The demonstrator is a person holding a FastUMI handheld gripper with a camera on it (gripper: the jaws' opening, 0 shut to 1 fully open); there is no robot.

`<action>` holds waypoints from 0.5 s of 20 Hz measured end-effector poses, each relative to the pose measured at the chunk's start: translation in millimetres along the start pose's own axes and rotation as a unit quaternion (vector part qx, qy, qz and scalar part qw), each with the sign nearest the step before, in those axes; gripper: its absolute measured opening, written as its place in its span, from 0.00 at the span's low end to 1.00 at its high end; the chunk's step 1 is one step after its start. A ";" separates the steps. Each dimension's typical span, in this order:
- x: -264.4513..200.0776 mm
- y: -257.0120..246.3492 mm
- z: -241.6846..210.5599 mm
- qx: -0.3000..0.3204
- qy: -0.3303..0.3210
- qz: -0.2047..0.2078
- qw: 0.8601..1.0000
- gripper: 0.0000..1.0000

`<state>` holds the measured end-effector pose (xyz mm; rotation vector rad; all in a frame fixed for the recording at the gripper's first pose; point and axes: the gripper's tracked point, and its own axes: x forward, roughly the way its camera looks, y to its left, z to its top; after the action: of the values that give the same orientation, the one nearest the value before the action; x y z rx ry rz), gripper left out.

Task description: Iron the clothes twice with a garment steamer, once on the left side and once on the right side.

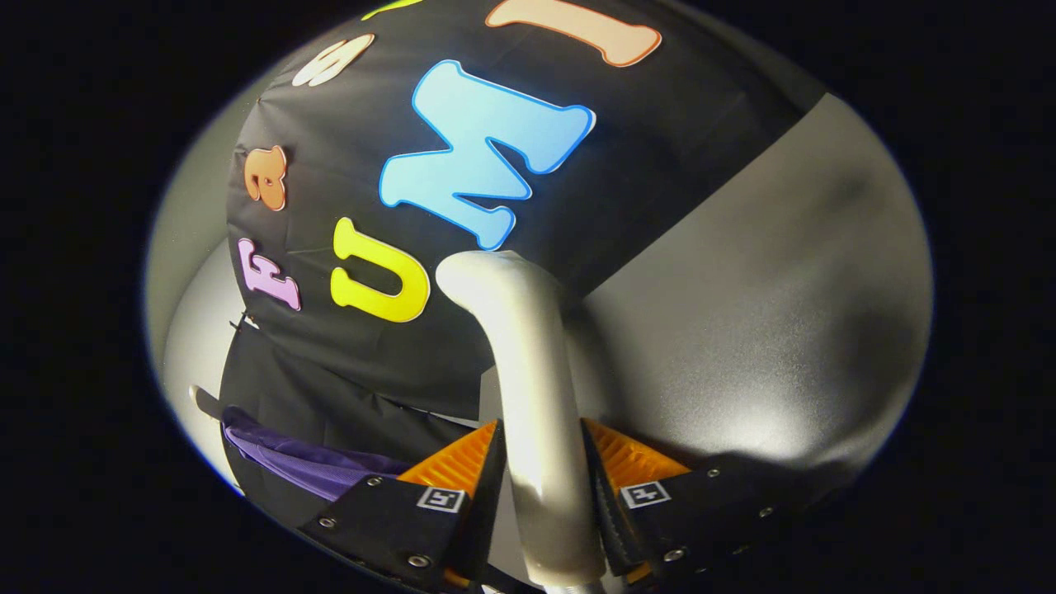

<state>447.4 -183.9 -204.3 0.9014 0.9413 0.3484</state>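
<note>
The garment steamer stands between the two fingers of the tongs, which are clamped on its handle, one ribbed pad pressing each side. What shows of it is a smooth, glossy, pale handle, rounded like a thick tube, rising from between the fingers and bending over at the top into a blunt, curved end. Its surface catches a bright sheen along the upper curve and a softer shadow lower down, where it widens slightly into a rounded base at the fingers' roots.

The finger pads are grooved in fine parallel ridges and wedge-shaped, set on flat, matte plates fastened with small round screws; each plate carries a small square marker.

Just beside the near finger, lower and off to the side, lies a fold of purple clothes, soft and creased, with a stitched seam running along it. It hangs against the booth's black cloth wall, which is matte and faintly wrinkled. Beyond the steamer on the other side spreads a smooth, grey, dull-finished surface with a soft patch of reflected light.
</note>
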 end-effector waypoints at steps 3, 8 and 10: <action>-5.1 0.3 0.7 0.006 0.005 0.009 1.000 0.42; -10.4 3.7 3.8 -0.005 -0.004 0.008 1.000 0.36; -20.7 8.0 5.0 -0.018 -0.017 0.002 1.000 0.36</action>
<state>440.5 -194.3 -185.3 0.8734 0.8983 0.3515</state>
